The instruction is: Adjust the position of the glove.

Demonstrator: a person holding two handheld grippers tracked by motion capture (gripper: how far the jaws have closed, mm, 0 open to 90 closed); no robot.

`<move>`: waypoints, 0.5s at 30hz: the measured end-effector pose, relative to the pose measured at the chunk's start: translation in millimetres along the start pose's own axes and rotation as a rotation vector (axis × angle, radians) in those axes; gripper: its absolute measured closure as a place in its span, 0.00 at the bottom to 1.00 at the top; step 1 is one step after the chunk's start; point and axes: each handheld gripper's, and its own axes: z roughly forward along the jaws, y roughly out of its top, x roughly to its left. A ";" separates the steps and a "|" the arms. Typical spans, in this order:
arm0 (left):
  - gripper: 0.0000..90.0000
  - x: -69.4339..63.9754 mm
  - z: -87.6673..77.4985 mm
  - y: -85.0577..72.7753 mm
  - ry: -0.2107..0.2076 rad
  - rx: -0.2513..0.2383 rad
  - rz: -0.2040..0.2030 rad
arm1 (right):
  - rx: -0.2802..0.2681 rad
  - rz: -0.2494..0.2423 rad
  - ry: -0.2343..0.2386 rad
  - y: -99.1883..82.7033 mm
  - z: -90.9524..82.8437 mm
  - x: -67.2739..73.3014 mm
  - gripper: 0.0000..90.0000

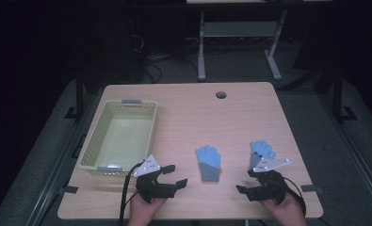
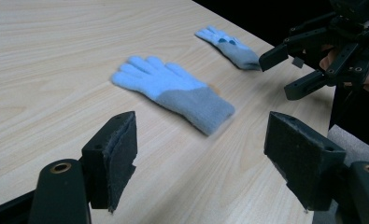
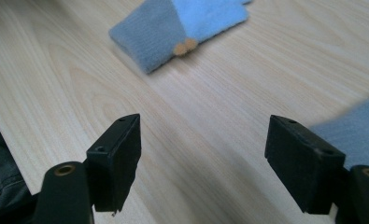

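Observation:
Two light-blue knit gloves with grey cuffs lie flat on the wooden table [image 1: 188,113]. One glove [image 1: 208,162] [image 2: 173,91] [image 3: 173,28] lies in the middle, between my two grippers, with a small orange tag at its cuff. The other glove [image 1: 260,153] [image 2: 229,45] lies to the right, and its cuff [image 3: 355,130] sits just beside my right gripper's jaw. My left gripper [image 1: 175,175] [image 2: 205,154] is open and empty, pointing at the middle glove. My right gripper [image 1: 245,181] [image 3: 203,158] [image 2: 289,70] is also open with nothing between its jaws.
A pale green plastic basket [image 1: 93,141] stands empty at the table's left side, close to my left gripper. A round cable hole [image 1: 221,94] sits near the far edge. Another table's legs [image 1: 201,47] stand behind.

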 end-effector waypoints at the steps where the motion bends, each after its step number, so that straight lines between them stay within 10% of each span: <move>1: 0.28 -0.1 0.0 0.0 -0.001 0.001 0.001 | 0.000 0.000 0.000 0.0 0.0 0.0 0.30; 15: 0.28 -3.3 -2.8 -0.6 -0.009 0.003 0.018 | 0.010 -0.002 0.002 3.7 1.7 4.0 0.28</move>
